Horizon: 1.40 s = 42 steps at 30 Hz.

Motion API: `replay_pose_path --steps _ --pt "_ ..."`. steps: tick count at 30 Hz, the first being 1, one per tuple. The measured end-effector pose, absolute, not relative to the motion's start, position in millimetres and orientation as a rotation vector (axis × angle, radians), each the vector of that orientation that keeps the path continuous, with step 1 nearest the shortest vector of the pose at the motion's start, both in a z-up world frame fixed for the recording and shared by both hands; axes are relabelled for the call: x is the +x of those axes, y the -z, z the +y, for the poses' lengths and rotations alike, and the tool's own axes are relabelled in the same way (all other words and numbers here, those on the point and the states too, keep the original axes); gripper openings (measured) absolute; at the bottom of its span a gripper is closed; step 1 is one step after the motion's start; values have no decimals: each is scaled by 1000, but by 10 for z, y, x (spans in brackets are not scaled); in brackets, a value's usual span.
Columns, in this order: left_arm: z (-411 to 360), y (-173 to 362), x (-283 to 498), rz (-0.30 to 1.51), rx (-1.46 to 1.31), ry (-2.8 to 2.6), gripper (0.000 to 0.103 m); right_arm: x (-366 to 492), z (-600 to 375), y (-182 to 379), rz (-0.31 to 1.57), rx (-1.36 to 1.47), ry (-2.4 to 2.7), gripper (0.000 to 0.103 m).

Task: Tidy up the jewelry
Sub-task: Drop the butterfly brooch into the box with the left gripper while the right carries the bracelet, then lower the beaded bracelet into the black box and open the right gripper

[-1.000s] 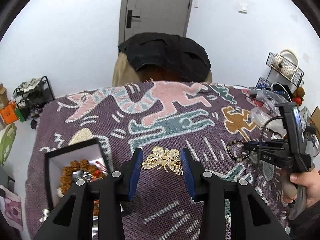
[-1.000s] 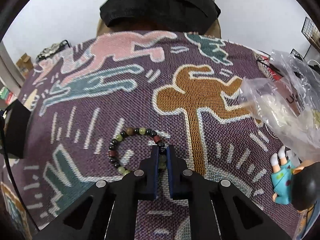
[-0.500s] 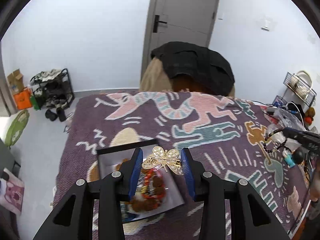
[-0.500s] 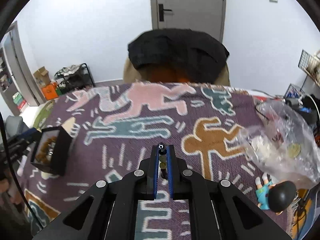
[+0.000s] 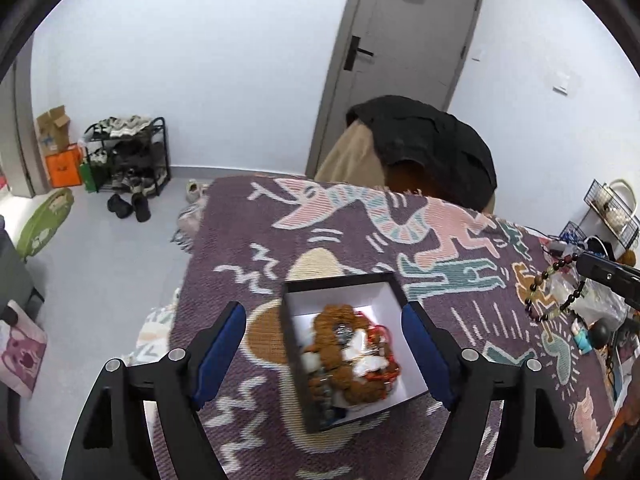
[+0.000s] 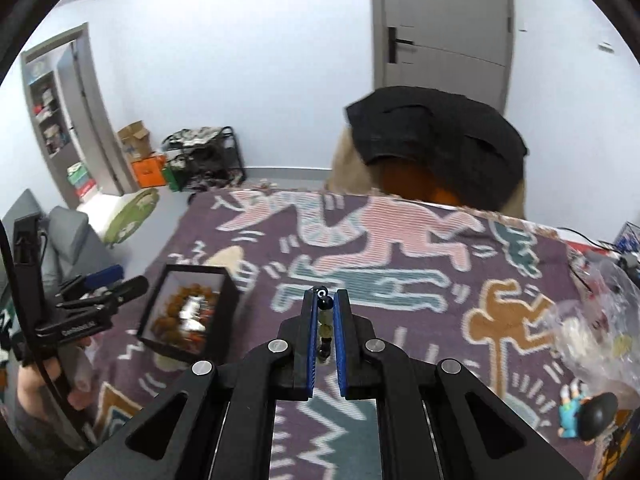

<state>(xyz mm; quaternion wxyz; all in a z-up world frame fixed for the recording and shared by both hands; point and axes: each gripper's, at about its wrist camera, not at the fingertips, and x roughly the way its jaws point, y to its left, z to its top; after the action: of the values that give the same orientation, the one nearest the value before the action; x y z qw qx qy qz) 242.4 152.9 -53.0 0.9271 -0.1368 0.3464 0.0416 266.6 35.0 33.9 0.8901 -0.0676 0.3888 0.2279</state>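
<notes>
A black jewelry box [image 5: 344, 292] with a white inside stands on the patterned purple cloth [image 5: 248, 248]. It holds brown beads, red pieces and a pale butterfly-shaped piece [image 5: 366, 350]. My left gripper [image 5: 322, 332] is open and empty, straddling the box from above. My right gripper [image 6: 324, 304] is shut on a bead bracelet [image 6: 325, 322], held up above the cloth. The bracelet hangs as a loop in the left wrist view [image 5: 554, 288]. The box also shows in the right wrist view [image 6: 188, 312], to the left of my right gripper.
A clear plastic bag [image 6: 592, 332] and a small doll figure [image 6: 588, 416] lie on the cloth at the right. A chair with a black jacket [image 5: 424, 148] stands behind the table. A wire rack [image 5: 612, 212] is at far right.
My left gripper opened wide over the box and the gold butterfly brooch left its fingers; a pale butterfly shape now lies in the box. My right gripper carried the bracelet higher and leftward.
</notes>
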Motion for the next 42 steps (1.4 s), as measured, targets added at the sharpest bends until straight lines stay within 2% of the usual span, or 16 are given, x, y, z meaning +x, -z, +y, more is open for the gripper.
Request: replay_pose_path --steps 19,21,23,25,42 --pt "1950 517 2044 679 -311 -135 81 2664 1634 2 900 -195 -616 9" --pt "1961 526 2037 680 -312 -135 81 2670 1664 59 943 -170 -672 19" --pt "1961 538 2037 681 -310 -134 81 2638 1621 81 938 -154 -694 52" --pt "1962 548 2036 683 -312 -133 81 2607 1564 78 920 -148 -679 59" --pt "1544 375 1994 661 -275 -87 81 2411 520 50 909 14 -519 60"
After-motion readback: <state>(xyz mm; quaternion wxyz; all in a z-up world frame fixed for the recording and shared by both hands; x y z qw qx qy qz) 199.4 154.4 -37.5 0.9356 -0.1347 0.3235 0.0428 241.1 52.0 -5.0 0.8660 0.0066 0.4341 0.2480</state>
